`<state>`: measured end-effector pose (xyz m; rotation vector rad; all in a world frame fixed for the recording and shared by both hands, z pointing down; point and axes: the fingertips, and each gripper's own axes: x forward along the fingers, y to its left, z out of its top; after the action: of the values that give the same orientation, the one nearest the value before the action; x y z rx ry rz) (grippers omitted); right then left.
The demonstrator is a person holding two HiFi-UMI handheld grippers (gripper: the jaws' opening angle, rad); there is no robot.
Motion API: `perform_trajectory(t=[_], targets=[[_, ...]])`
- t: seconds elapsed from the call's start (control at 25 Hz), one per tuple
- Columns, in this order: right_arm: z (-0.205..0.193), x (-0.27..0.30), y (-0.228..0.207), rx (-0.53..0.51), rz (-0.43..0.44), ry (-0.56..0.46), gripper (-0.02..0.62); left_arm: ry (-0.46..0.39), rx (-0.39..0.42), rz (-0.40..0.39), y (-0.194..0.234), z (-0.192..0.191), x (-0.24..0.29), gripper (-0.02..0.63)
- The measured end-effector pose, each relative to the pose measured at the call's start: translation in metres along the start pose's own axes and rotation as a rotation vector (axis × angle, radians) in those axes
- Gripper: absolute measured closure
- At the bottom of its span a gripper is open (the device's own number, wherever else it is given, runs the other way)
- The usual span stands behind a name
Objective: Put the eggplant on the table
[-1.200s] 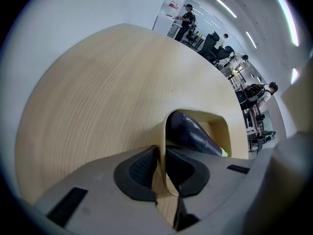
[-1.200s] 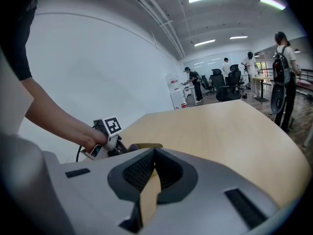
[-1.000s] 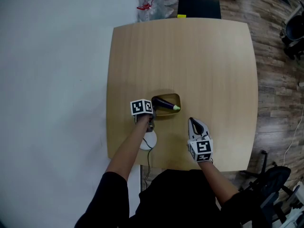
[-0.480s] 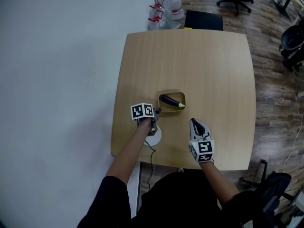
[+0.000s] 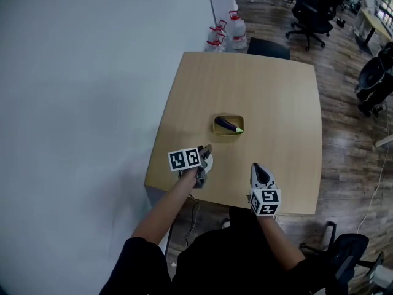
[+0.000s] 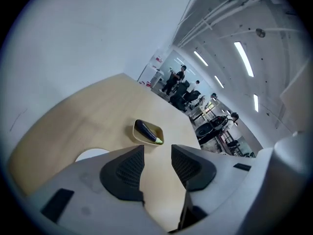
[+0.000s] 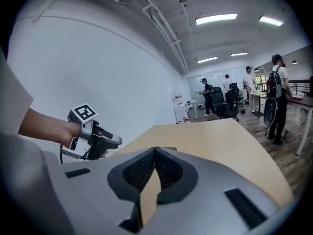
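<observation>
The eggplant lies in a yellow bowl near the middle of the wooden surface, so not yet on the surface itself. L gripper is at the near edge, over a white round object, well apart from the bowl. Its jaws have just been opening & stand apart, w/ nothing between them. In the left gripper view the eggplant shows beyond the jaws, a bit left of the gap. R gripper is near the same edge, further right, jaws closed together, empty.
</observation>
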<state>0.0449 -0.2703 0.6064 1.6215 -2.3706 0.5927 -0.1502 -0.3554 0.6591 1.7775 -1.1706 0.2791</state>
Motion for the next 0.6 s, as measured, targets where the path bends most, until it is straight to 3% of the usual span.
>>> perform_trajectory(t=[0.32,0.6], targets=[[-0.009,-0.086,0.039,0.011,0.018,-0.001,0.535,-0.177,0.105,-0.093,-0.059,-0.056,-0.101,0.456],[0.004,-0.147,0.072,0.006,0.040,-0.023,0.535,-0.378,0.268,-0.153,-0.118,-0.104,-0.184,0.460]])
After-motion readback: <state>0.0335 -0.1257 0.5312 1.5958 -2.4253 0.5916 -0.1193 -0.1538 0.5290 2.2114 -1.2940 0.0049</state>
